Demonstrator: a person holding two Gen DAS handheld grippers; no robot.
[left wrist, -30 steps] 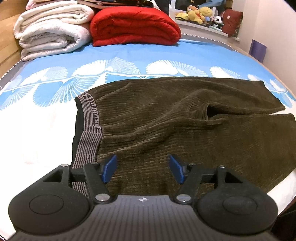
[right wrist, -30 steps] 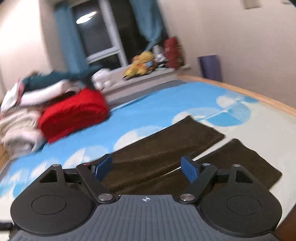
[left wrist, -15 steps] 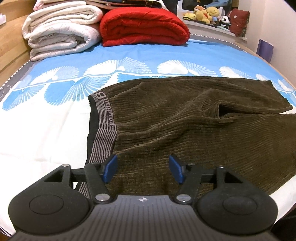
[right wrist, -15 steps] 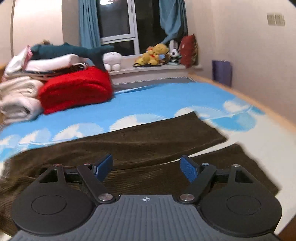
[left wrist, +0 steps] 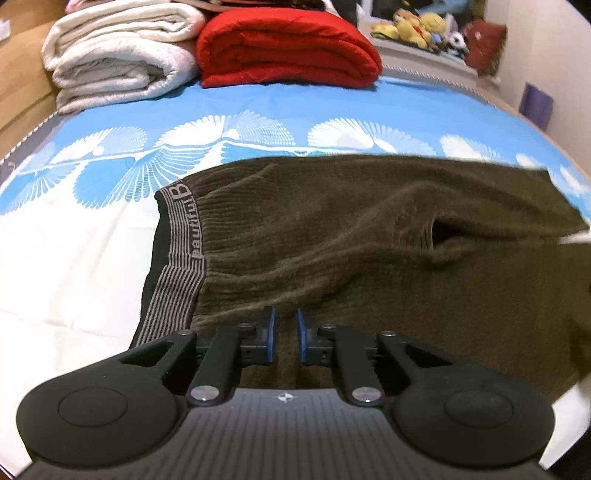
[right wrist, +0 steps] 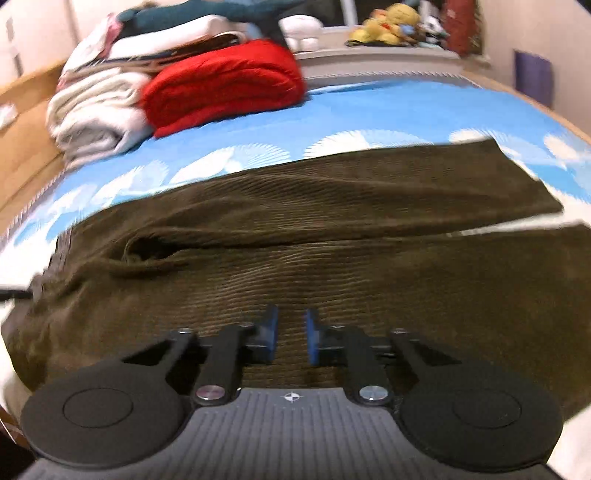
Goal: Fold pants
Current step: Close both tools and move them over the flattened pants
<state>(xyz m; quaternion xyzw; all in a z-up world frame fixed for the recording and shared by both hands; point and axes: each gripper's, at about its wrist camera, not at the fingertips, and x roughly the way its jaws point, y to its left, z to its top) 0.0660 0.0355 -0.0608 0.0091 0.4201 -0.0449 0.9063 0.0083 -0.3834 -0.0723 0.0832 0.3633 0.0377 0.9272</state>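
Left wrist view. One left claw (left wrist: 284, 325), wide a second ago, now narrow and closing, with a fold of cloth between its blue pads (left wrist: 271, 328); whether the pads already pinch it cannot be told. One pair of pants (left wrist: 351, 236), dark olive corduroy, spread flat on the bed (left wrist: 74, 251) with the legs running off to the right. The claw sits at the near edge, just beside the one striped waistband (left wrist: 181, 258). Judged meaning: the near hip edge is being gripped, ready to lift and fold over. Also counted: one red blanket (left wrist: 288, 44); one stack of white blankets (left wrist: 122, 55); one cluster of plush toys (left wrist: 421, 22) on the sill, number unclear.

Right wrist view. One right claw (right wrist: 291, 332), wide half a second ago, now narrow and closing over the cloth of the near leg; the view sits lower and closer to the bed than before. Contact cannot be confirmed. Pants (right wrist: 332, 229): two legs, the far one lying flat, the near one under the claw, a strip of sheet showing between their ends at right. Judged meaning: both near-edge grips are forming at once, so the lengthwise fold of leg onto leg is about to begin and no fold is made yet. Also counted: one red blanket (right wrist: 225, 85); one stack of pale bedding (right wrist: 96, 110); one dark plush shark (right wrist: 207, 11) on top.
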